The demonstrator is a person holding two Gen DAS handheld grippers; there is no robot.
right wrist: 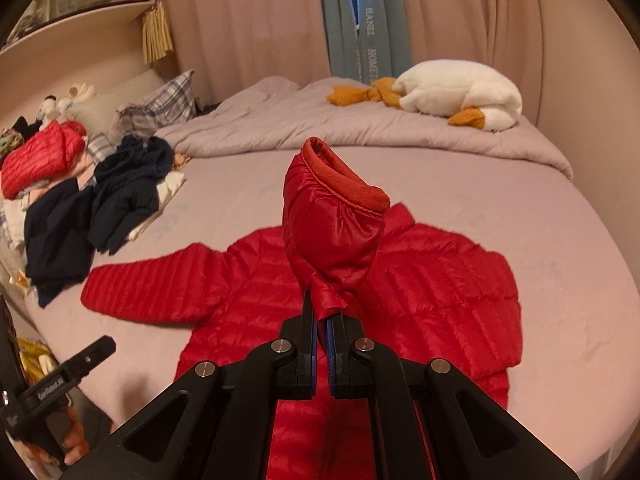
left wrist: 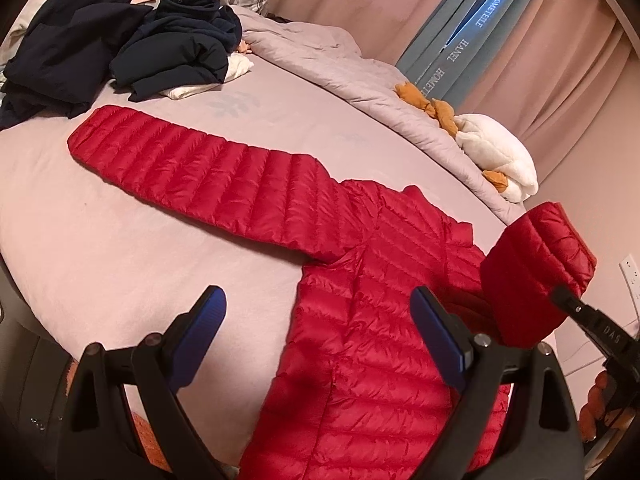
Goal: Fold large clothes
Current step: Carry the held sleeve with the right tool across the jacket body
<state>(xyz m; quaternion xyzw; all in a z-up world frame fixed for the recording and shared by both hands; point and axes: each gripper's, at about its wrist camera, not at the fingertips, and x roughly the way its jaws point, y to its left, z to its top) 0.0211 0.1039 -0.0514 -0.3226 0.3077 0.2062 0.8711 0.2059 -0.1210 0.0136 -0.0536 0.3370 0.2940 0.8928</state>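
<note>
A wide bed (right wrist: 540,248) with a pale pinkish-grey sheet fills both views, and a red jacket (left wrist: 360,340) lies flat on it, quilted side up, near the front edge. One sleeve (left wrist: 192,168) stretches straight out across the sheet toward a heap of dark clothes (left wrist: 120,48) at the head end. The other sleeve is lifted off the bed: the right gripper (right wrist: 321,344) has its jaws pressed together on a pinch of fabric just below the cuff (right wrist: 344,184), so the cuff stands up above the jacket body with its dull red lining showing. The left gripper (left wrist: 316,328) hovers over the jacket's lower side with its jaws spread wide and nothing between them. A grey duvet (right wrist: 360,132) is bunched along the far side of the bed, and a white plush (right wrist: 460,92) with orange parts lies on it. Near the dark clothes sit a folded red garment (right wrist: 40,160) on a pile of light things and plaid pillows (right wrist: 164,104). Behind the bed hang pink curtains (right wrist: 248,20) with a blue strip (right wrist: 360,20) of printed fabric between them. A shelf (right wrist: 72,12) runs along the wall at the head end.
</note>
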